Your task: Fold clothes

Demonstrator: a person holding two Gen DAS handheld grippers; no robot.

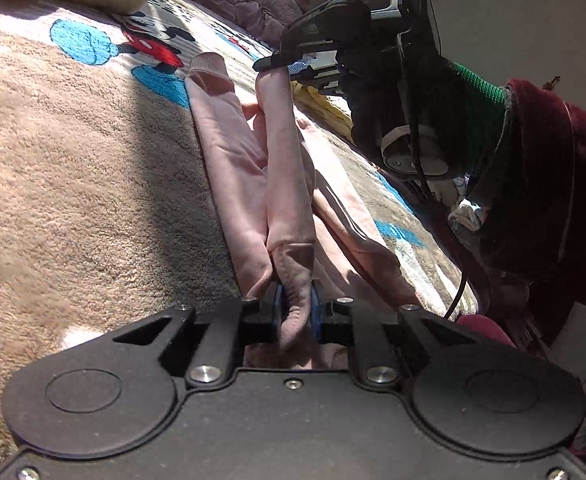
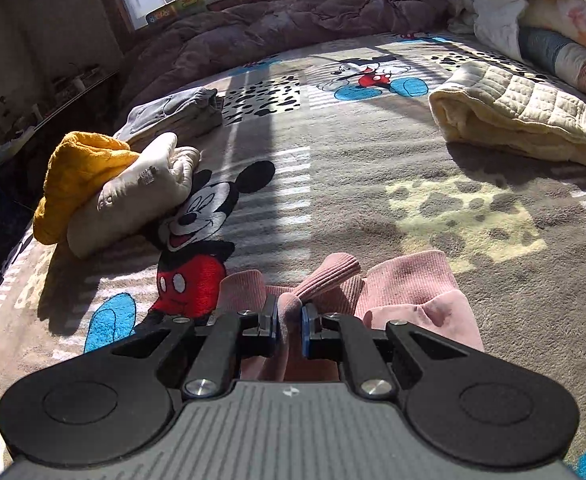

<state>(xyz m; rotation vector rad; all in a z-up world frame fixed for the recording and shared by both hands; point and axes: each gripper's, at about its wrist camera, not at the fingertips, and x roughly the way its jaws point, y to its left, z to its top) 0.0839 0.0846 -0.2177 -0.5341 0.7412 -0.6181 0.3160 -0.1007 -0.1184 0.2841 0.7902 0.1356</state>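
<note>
Left gripper [image 1: 296, 312] clamps one end of the pink garment [image 1: 249, 168]; right gripper [image 2: 290, 322] clamps its ribbed far end, the cloth stretched between them above the blanket [image 2: 373, 184]. Far left, folded clothes [image 2: 105, 192] lie stacked. This garment is only partly folded.

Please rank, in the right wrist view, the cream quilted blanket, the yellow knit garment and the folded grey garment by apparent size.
1. cream quilted blanket
2. yellow knit garment
3. folded grey garment

The last two are unsure: the grey one lies farther from the camera and is partly hidden.
</note>
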